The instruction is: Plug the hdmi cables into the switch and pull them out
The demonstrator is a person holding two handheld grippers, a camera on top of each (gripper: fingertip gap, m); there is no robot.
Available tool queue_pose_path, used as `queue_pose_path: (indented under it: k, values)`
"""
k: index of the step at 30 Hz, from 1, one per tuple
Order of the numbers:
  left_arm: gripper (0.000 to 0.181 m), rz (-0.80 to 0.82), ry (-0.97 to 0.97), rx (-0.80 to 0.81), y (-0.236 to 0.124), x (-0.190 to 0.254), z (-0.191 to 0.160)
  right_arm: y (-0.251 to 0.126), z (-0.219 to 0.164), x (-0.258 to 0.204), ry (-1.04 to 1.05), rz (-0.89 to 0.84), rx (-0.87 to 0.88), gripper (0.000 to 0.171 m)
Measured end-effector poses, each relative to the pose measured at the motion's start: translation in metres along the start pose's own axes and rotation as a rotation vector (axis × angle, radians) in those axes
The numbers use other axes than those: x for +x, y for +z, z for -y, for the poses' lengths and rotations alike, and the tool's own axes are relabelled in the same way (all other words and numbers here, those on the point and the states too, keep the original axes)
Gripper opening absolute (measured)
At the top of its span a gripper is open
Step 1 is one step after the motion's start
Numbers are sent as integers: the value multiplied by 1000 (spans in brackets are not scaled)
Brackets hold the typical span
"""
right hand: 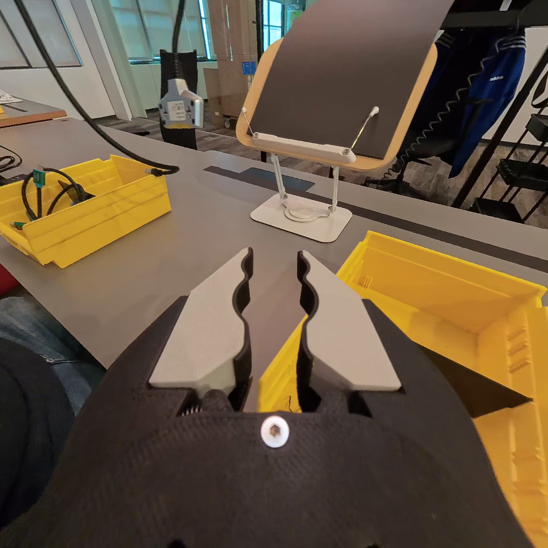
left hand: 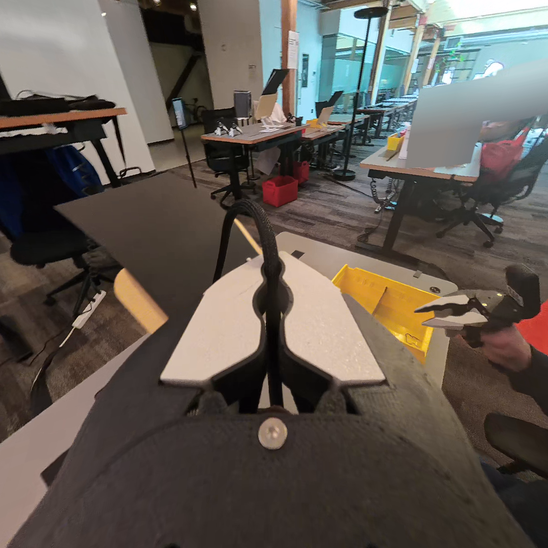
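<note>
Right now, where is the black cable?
In the left wrist view, the black cable is clamped between the left tool fingers, looping above the gray table.

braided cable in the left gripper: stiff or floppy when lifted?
Probably semi-stiff: the braided cable arches above the left gripper and loops back down rather than hanging limp. The woven sleeve looks grippy, so slipping seems unlikely. The free length will likely swing and drag behind when moved.
</note>
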State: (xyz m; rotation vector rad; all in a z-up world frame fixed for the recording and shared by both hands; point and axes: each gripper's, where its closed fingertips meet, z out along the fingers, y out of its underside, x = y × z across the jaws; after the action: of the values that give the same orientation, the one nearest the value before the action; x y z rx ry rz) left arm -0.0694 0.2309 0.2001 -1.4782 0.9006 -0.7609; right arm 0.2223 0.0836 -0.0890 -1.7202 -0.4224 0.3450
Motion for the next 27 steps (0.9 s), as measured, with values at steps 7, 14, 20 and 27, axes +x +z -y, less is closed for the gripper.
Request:
queue_pose_path:
  k: [7, 14, 20, 27]
  values:
    - [0, -97, 71, -2, 50, 50, 11, 4, 3, -15, -4, 52, -5, 29]
    - [0, -130, 164, 57, 66, 78, 66, 6, 0, -23, 0, 84, -7, 29]
    - [0, -123, 177, 51, 70, 82, 67, 5, -1, -26, 16, 102, 8, 30]
    - [0, -78, 82, -63, 83, 71, -43, -1, -14, -26, 30, 114, -22, 30]
